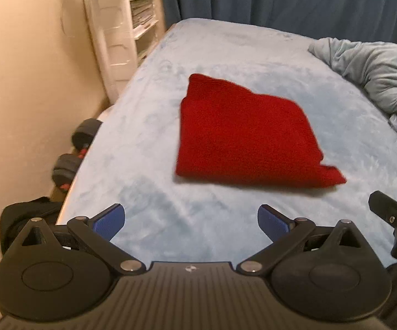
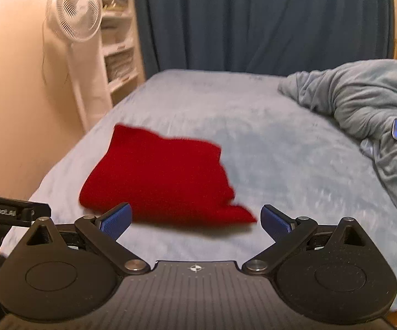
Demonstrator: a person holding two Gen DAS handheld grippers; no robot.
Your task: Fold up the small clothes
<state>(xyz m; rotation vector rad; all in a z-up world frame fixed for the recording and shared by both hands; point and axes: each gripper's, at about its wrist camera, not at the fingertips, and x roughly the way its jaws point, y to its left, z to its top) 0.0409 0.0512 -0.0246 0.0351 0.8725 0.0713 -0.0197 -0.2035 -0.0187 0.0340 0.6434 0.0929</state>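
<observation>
A red knit garment [image 1: 242,134] lies folded into a rough square on the light blue bed cover [image 1: 154,148]. It also shows in the right wrist view [image 2: 162,178]. My left gripper [image 1: 191,221] is open and empty, held above the bed in front of the garment, apart from it. My right gripper [image 2: 195,220] is open and empty, just in front of the garment's near right corner, above the bed [image 2: 294,165]. Part of the right gripper body [image 1: 393,214] shows at the right edge of the left wrist view.
A crumpled grey-blue blanket [image 2: 363,104] lies along the bed's right side. A white fan [image 2: 74,13] and white shelves [image 1: 140,13] stand at the left by the wall. Dumbbells [image 1: 74,148] lie on the floor left of the bed. A dark blue curtain [image 2: 253,19] hangs behind.
</observation>
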